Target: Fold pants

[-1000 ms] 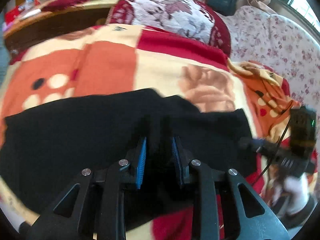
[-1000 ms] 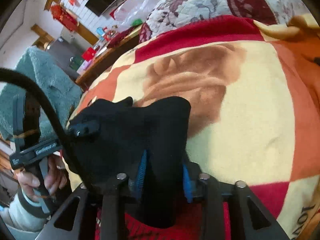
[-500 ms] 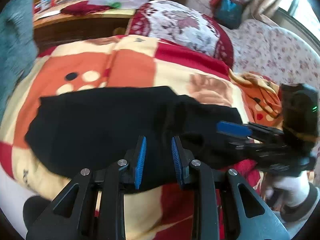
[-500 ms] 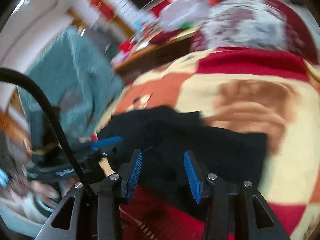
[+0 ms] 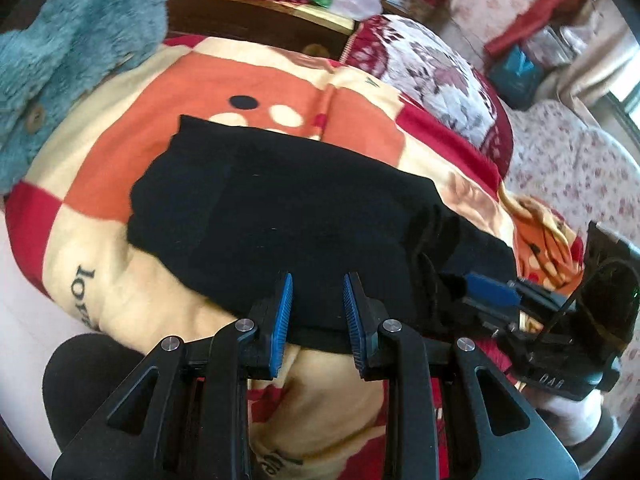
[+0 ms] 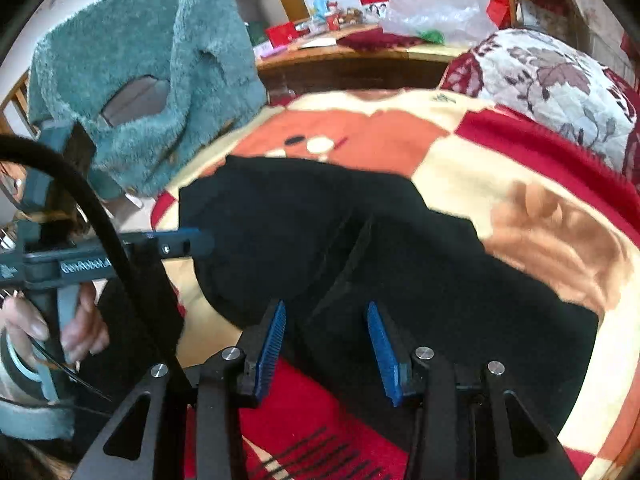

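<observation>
Left gripper (image 5: 316, 312): seen released, blue pads parted, nothing held; the near hem of the black pants (image 5: 304, 216) lies just ahead of the fingertips.
Right gripper (image 6: 326, 344): jaws spread wide, empty, poised over the near edge of the pants (image 6: 400, 264).
Pants: laid flat on the patterned blanket (image 5: 256, 92), bunched into a ridge at the middle.
Handling: judged soft, light and limp; sagging is to be expected when lifted, so a double layer at a hem or corner is best pinched, one end per gripper.
Blanket: plush, likely to drag on the cloth.
Beyond: a teal fleece garment (image 6: 140, 72) and a floral pillow (image 6: 552, 80) are passed at the far side.
Hard to tell: waistband from cuffs, seams and layer count are lost in the black; the near edge is covered by the fingers.
</observation>
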`<action>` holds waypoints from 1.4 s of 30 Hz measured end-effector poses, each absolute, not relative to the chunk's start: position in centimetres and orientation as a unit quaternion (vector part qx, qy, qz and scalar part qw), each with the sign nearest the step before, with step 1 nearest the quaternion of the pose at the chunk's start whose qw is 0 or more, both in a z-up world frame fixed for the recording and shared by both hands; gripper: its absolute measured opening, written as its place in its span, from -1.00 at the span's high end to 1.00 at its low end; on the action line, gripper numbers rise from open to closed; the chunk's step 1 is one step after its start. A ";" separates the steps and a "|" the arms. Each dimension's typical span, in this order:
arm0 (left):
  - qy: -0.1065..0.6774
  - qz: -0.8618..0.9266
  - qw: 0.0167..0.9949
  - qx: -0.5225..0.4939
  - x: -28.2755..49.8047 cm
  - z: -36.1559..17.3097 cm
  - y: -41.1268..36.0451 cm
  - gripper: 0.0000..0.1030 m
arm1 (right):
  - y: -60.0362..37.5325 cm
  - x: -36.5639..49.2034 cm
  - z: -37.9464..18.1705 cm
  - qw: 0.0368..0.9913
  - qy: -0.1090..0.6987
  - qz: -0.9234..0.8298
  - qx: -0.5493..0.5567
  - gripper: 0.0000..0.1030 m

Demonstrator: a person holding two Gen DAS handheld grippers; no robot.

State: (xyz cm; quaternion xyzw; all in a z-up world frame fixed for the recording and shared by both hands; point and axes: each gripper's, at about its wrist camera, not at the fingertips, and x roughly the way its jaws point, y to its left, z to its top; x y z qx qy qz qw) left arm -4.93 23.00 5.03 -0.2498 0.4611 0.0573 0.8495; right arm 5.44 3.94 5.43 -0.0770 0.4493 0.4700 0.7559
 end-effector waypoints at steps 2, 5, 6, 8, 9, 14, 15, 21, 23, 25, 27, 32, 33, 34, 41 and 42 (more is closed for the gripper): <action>0.458 0.063 0.849 -0.256 -5.2 5.1 23.4 0.52 | 3.8 4.8 5.0 0.743 0.460 0.480 -0.074 0.18; 0.457 0.069 0.847 -0.262 -5.7 5.1 24.0 0.52 | 4.5 4.3 4.7 0.737 0.470 0.478 -0.082 0.18; 0.457 0.072 0.846 -0.265 -5.9 5.0 24.2 0.52 | 4.3 4.2 5.2 0.738 0.465 0.484 -0.074 0.18; 0.455 0.075 0.844 -0.273 -6.3 4.8 24.7 0.52 | 4.0 3.9 6.2 0.734 0.457 0.498 -0.062 0.18; 0.453 0.076 0.843 -0.280 -6.5 4.7 24.9 0.52 | 4.1 3.7 6.4 0.730 0.456 0.507 -0.058 0.18; 0.449 0.080 0.840 -0.293 -7.2 4.5 25.5 0.52 | 5.4 3.4 4.1 0.703 0.495 0.506 -0.073 0.18; 0.449 0.081 0.841 -0.292 -7.1 4.5 25.5 0.52 | 5.4 3.3 4.1 0.704 0.495 0.505 -0.070 0.18; 0.443 0.107 0.838 -0.300 -7.7 4.4 26.5 0.46 | 5.9 4.0 7.2 0.710 0.471 0.522 -0.044 0.17; 0.441 0.113 0.838 -0.300 -7.9 4.4 26.6 0.24 | 6.4 4.4 7.7 0.711 0.468 0.523 -0.042 0.06; 0.438 0.120 0.839 -0.301 -8.2 4.4 26.7 0.22 | 7.4 4.9 7.7 0.708 0.478 0.518 -0.044 0.05; 0.438 0.122 0.838 -0.302 -8.3 4.4 26.9 0.22 | 8.6 5.5 7.7 0.703 0.485 0.519 -0.046 0.05; 0.441 0.121 0.837 -0.301 -8.6 4.3 26.9 0.22 | 10.5 6.1 7.9 0.697 0.480 0.530 -0.048 0.05; 0.442 0.120 0.836 -0.302 -8.6 4.3 26.9 0.22 | 11.0 6.3 7.9 0.696 0.479 0.532 -0.048 0.05; 0.443 0.121 0.835 -0.304 -8.6 4.2 26.9 0.22 | 11.4 6.3 8.0 0.695 0.478 0.535 -0.050 0.05; 0.446 0.127 0.815 -0.349 -9.2 3.2 27.9 0.20 | 14.4 6.5 8.6 0.691 0.462 0.549 -0.090 0.01; 0.446 0.128 0.812 -0.355 -9.3 3.1 28.1 0.20 | 15.1 6.6 8.6 0.690 0.459 0.550 -0.101 0.01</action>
